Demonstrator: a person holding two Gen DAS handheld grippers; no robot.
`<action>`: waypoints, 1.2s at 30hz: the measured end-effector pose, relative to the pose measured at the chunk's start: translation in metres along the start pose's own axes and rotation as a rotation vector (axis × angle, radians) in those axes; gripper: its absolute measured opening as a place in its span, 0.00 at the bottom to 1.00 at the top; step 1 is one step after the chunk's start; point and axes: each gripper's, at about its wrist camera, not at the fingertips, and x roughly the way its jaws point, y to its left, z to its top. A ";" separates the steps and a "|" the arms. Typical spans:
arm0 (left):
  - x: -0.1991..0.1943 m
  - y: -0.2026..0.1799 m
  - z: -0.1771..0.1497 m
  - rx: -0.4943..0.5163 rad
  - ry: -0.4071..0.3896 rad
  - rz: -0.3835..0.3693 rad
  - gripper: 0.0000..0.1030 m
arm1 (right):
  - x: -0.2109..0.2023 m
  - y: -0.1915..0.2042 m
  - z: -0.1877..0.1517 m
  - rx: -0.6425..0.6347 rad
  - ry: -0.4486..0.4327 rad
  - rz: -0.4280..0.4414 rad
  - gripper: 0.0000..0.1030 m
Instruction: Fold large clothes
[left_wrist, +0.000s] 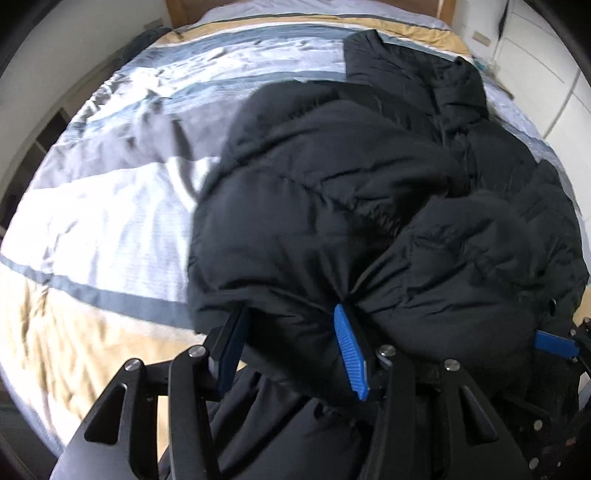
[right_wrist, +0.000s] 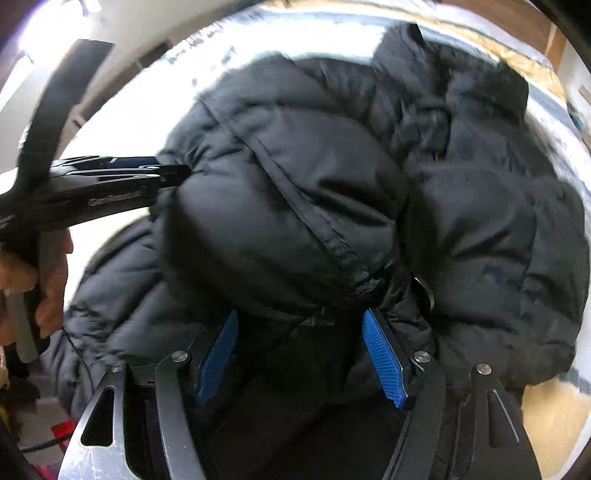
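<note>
A black puffer jacket (left_wrist: 369, 206) is seen bunched up on a bed (left_wrist: 92, 206) covered with a striped quilt in grey, white and tan. In the left wrist view the jacket fills the area from the centre out to 3 o'clock, with its far end reaching toward 1 o'clock; bare quilt is left from 8 to 11 o'clock.

The left gripper (left_wrist: 291, 332) is closed on a thick fold of the jacket at 6 o'clock: padded fabric is pinched between its blue pads (left_wrist: 351, 354), and the cloth is gathered into creases at the right pad. At 4 o'clock in the same view, a blue pad of the right gripper (left_wrist: 554, 341) is seen at the jacket's edge.

In the right wrist view the right gripper (right_wrist: 299, 350) is likewise closed on a bulky fold of the jacket at 6 o'clock, the fabric bulging over both pads. At 9 o'clock a person's hand (right_wrist: 48, 280) is seen on the handle of the left gripper, whose tip is buried in the jacket.
</note>
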 end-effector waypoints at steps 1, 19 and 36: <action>0.003 0.001 -0.001 0.016 -0.010 -0.013 0.48 | 0.006 0.000 0.001 0.021 0.011 -0.012 0.68; 0.027 0.020 0.002 0.044 0.002 -0.086 0.77 | 0.039 0.012 0.009 0.089 0.054 -0.082 0.90; 0.042 -0.009 0.023 0.009 0.110 0.078 0.89 | 0.018 -0.027 0.004 0.009 0.084 0.180 0.96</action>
